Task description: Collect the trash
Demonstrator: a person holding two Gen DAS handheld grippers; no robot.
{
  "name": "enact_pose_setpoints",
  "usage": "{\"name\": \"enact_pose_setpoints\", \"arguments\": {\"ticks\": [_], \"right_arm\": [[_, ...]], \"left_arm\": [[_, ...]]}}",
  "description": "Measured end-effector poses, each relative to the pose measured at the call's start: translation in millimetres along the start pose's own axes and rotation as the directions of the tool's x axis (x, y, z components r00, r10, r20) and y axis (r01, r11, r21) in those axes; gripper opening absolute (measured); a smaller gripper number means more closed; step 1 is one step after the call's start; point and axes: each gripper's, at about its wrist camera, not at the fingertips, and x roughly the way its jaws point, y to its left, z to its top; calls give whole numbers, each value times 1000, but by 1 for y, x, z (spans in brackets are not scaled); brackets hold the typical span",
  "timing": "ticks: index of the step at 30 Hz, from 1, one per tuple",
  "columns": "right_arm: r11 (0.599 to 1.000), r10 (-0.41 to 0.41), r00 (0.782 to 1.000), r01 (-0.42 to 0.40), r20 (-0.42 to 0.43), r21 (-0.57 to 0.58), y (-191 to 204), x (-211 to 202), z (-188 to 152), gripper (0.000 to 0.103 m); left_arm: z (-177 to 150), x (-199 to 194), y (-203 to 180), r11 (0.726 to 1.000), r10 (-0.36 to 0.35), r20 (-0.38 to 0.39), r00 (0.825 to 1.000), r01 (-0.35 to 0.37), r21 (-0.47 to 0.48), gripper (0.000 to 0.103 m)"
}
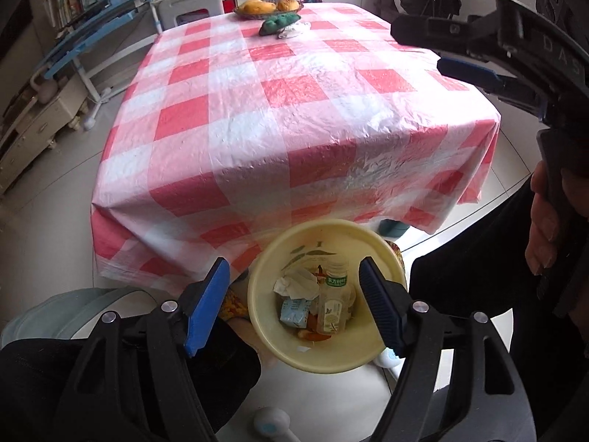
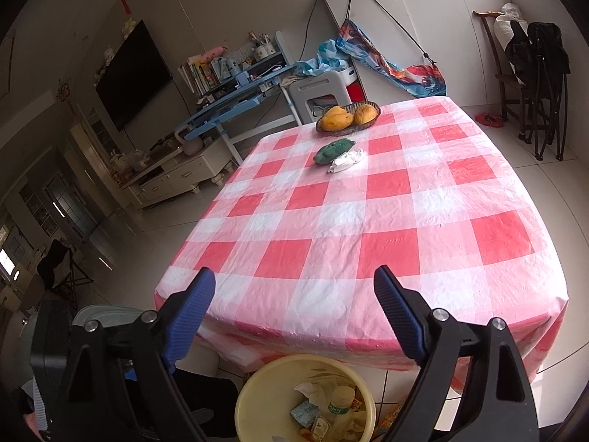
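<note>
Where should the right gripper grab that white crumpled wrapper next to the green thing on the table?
Probably from above, jaws across the white wrapper's narrow width at its bulkier end, away from the green object it touches. It lies flat and elongated on the checked tablecloth, so a top pinch fits. The right gripper is open and empty.

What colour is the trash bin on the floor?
Pale yellow bin, with a leaf print inside its rim; clearest in the left wrist view.

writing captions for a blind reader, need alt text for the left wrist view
Open left tongs hover over a yellow bin holding a bottle, crumpled paper and a carton, beside a table with a red-checked cloth.
</note>
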Motion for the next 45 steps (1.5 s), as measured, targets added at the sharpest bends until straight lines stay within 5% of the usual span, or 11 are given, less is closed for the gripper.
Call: {"name": "enact_pose_setpoints", "arguments": {"ticks": [14, 45], "right_arm": [[1000, 0, 1000, 0, -4, -14, 5, 1, -4, 85], [1000, -3, 1000, 2, -6, -25, 8, 2, -4, 85]], "left_arm": [[7, -13, 14, 997, 12, 96, 995, -4, -82, 70], [8, -16, 17, 995, 23, 116, 993, -11, -97, 70]]}}
